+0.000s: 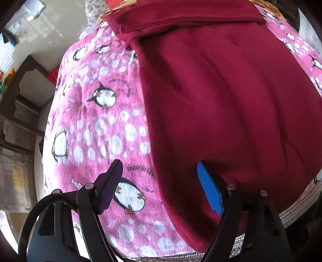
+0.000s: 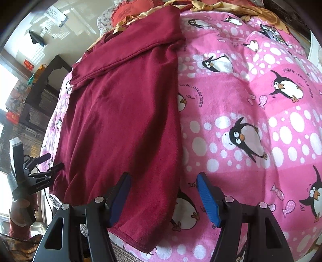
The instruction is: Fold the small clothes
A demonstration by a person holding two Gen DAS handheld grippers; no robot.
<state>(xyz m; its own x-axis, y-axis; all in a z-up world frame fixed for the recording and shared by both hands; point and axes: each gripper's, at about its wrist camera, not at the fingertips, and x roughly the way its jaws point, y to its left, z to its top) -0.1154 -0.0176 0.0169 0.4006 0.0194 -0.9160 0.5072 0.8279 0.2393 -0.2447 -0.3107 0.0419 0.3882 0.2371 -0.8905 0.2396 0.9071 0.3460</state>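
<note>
A dark red garment lies flat on a pink penguin blanket, with a folded band across its far end. My left gripper hovers open over the garment's near left edge, one finger above the blanket and the blue pad above the red cloth. In the right wrist view the same garment runs down the left half of the blanket. My right gripper stands open astride its near right edge, nothing pinched. The left gripper shows at the far left, held in a hand.
A heap of red and yellow cloth lies at the far end of the blanket. A woven mat edge marks the near side. Pale floor and dark furniture are off to the left.
</note>
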